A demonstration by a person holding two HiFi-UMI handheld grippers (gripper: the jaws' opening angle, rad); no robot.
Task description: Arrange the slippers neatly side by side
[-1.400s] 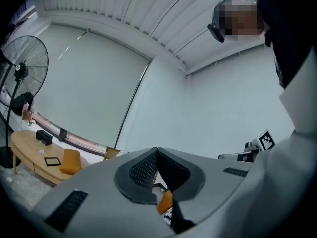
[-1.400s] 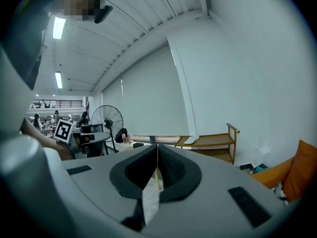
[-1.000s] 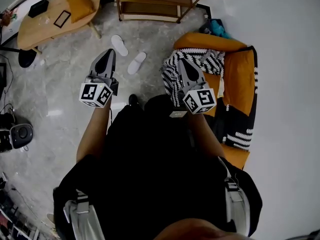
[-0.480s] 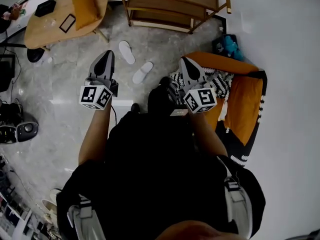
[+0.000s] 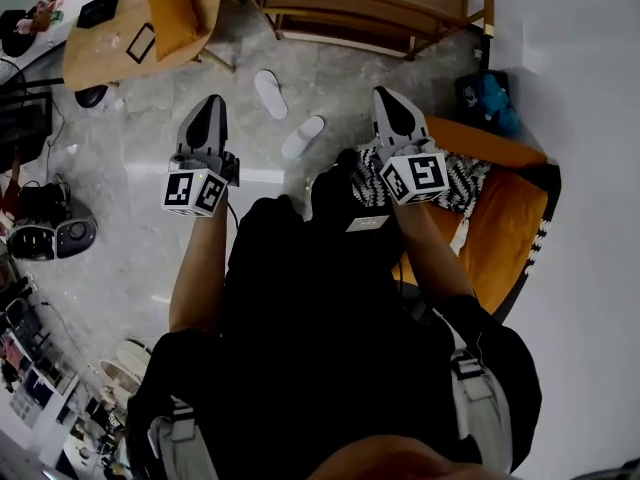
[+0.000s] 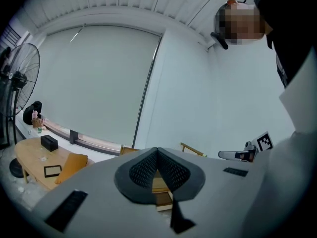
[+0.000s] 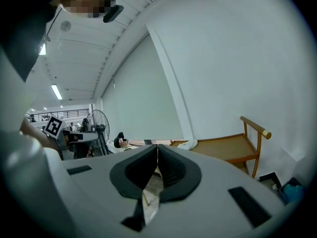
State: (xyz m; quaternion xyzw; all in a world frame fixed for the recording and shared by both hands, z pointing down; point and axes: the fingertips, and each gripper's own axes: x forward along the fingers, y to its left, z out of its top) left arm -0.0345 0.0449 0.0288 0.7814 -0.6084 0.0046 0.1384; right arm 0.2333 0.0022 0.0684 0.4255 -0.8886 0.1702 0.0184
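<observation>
Head view has one white fabric slipper (image 5: 270, 93) and a second white slipper (image 5: 303, 136) on the grey marble floor (image 5: 130, 258), near the slatted wooden shelf (image 5: 380, 13). They're apart and splayed, probably sole-down. The grey left gripper (image 5: 212, 101) and grey right gripper (image 5: 384, 94) hover either side, jaws pressed together, pinching nothing.

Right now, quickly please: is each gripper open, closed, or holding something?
Left gripper: closed, nothing between the jaws.
Right gripper: closed, nothing between the jaws.
</observation>
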